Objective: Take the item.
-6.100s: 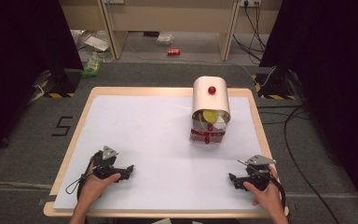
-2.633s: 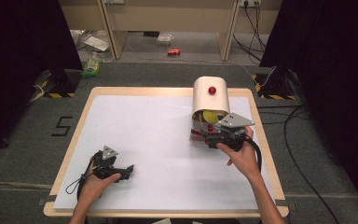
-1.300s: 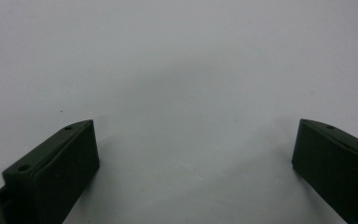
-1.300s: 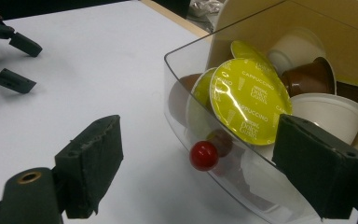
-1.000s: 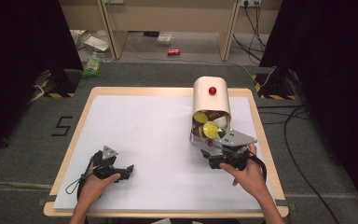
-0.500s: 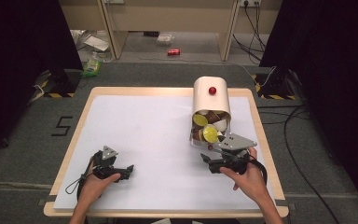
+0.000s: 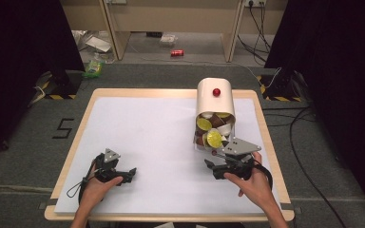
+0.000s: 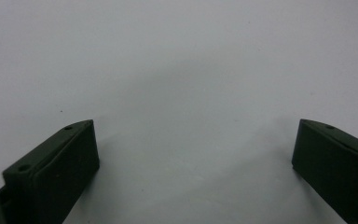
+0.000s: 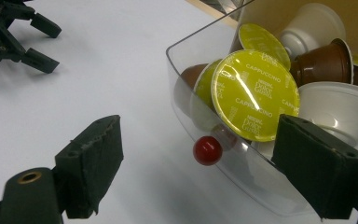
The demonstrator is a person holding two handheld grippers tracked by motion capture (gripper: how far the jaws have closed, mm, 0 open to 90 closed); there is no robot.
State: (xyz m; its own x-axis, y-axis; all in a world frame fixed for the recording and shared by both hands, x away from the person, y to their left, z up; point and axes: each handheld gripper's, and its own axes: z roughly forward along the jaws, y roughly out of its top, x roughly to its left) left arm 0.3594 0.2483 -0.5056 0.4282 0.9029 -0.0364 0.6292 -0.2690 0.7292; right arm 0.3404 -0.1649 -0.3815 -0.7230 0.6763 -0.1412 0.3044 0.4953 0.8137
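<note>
Yellow lid reading "CAPPUCCINO" and "Dolce Gusto" tops the coffee pod (image 9: 254,95) leaning in the clear drawer (image 9: 242,172), its flat face tipped toward the right tool (image 9: 214,165), whose jaws stand apart, holding nothing, just beside the drawer's red knob (image 9: 207,150).

Lower capsules (image 9: 200,88) half hidden behind the yellow lid (image 9: 255,95); drawer (image 9: 223,158) cut off at frame edge.

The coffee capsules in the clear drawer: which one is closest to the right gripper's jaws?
The capsule with the yellow-green "Cappuccino" lid, foremost in the clear drawer just above the red knob. The brown capsule and white capsules lie farther back.
</note>
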